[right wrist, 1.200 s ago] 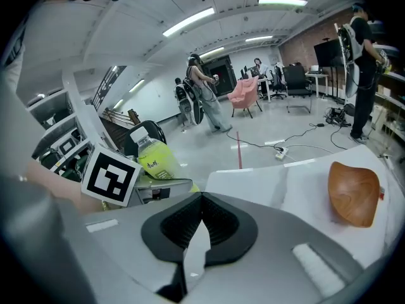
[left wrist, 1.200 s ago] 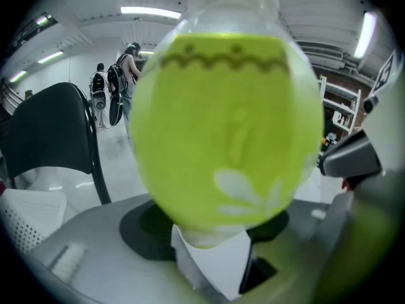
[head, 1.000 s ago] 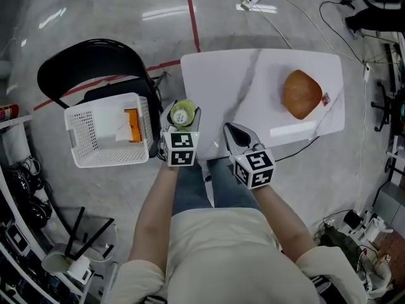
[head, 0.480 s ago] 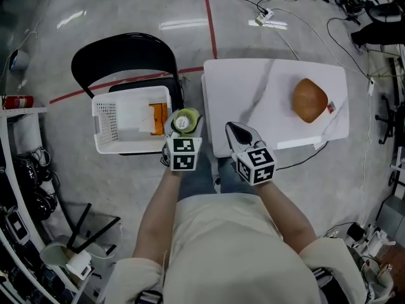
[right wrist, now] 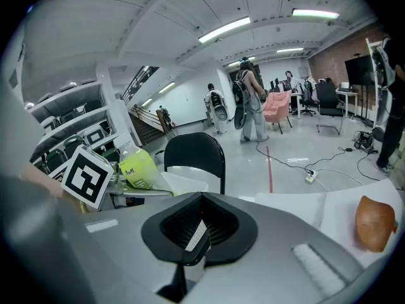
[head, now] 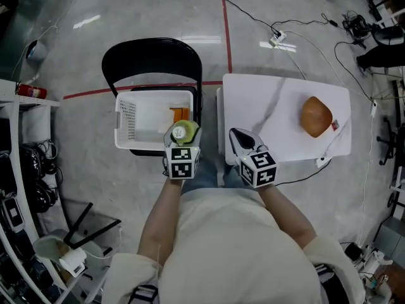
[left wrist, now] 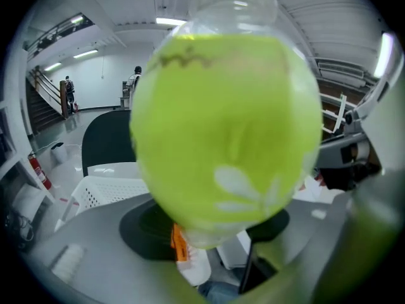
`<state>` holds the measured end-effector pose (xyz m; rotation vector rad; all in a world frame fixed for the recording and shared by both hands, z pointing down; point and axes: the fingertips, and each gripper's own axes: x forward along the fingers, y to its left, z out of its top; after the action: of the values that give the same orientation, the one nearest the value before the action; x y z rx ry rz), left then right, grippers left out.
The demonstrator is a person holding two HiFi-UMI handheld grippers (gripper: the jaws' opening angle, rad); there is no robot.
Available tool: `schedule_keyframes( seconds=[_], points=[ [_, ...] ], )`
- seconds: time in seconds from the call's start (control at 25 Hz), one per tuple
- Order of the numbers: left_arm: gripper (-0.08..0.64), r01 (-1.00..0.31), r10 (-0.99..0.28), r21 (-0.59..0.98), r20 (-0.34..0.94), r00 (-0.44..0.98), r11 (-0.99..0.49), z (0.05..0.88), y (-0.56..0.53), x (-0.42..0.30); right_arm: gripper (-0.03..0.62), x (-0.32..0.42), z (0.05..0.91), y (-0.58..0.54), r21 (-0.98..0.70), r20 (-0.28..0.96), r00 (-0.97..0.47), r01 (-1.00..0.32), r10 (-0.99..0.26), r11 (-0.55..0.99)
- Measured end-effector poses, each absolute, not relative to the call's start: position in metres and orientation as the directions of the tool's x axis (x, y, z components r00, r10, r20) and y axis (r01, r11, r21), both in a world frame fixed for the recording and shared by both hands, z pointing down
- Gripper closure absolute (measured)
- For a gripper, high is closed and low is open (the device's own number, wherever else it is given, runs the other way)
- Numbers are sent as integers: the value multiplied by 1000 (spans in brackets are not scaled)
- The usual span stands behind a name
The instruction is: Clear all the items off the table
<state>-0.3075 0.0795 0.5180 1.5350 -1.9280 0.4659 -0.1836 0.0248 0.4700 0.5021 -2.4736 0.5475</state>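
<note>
**Drink bottle held over the basket's near edge**

The left gripper (head: pixel 183 135) has its jaws partly apart and clamped on a bottle (head: pixel 181 131) of yellow-green drink. The bottle's long axis stands roughly upright, neck up and leaning a little. It hangs above the near rim of the white basket (head: pixel 126 122), which sits on a black chair (head: pixel 152 52) left of the white table (head: pixel 266 100). The right gripper (head: pixel 235 133) is closed and empty, over the table's near left corner.

The head view looks down on the bottle's top, so its length hardly shows. That view alone shows both grippers with the basket and the table. It also shows an orange pack (head: pixel 179 113) in the basket and a brown loaf (head: pixel 316 116) on the table's right side.

In the left gripper view the bottle's green body fills the frame, with the clear neck at the top. The right gripper view catches the bottle side-on and tilted, with the loaf low at the right.
</note>
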Motion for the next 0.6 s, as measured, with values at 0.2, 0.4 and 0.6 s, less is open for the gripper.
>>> schedule_keyframes(
  seconds=[0.2,0.4,0.6],
  points=[
    [270,-946,-735,113,659,-158,305,509,107,-330,594,-211,456,37,-244,574,-791,-410,-209,879],
    [270,-938,-727,102,661,-185,332,502,133,-353,594,-237,448,51,-223,567,-806,-349,-171,910],
    [268,-917,-710,89,663,-237,389,505,162,-384,594,-264,447,62,-203,562,-815,-304,-143,931]
  ],
)
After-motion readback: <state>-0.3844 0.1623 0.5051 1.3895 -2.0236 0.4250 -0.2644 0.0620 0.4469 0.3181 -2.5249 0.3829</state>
